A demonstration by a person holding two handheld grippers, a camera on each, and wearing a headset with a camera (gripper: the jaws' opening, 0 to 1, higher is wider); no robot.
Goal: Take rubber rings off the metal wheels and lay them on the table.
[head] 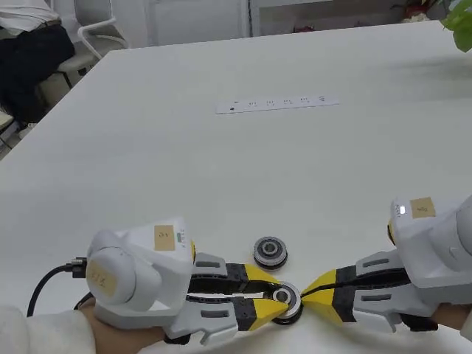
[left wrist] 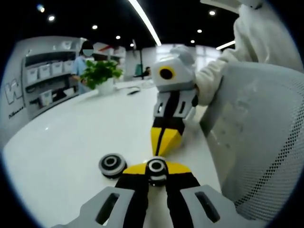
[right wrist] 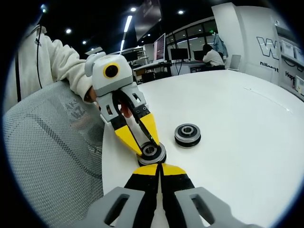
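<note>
We see the near wheel (head: 285,299), a small metal disc with a shiny hub and a dark rubber ring round its rim, low at the near edge of the table (head: 221,169), clamped between the jaws of the left tool (head: 277,298). The right tool (head: 305,293) has its jaws pressed together, tip touching that wheel's rim. The second wheel (head: 270,251) lies flat just beyond, free. The head view adds a white power strip (head: 278,104) farther off; the left gripper view, a potted plant (left wrist: 99,71)

White table (head: 221,169) with power strip (head: 278,104); chair (head: 74,65) far left, shelves (left wrist: 45,80) (bins on them), ceiling strip lights (left wrist: 145,21).
</note>
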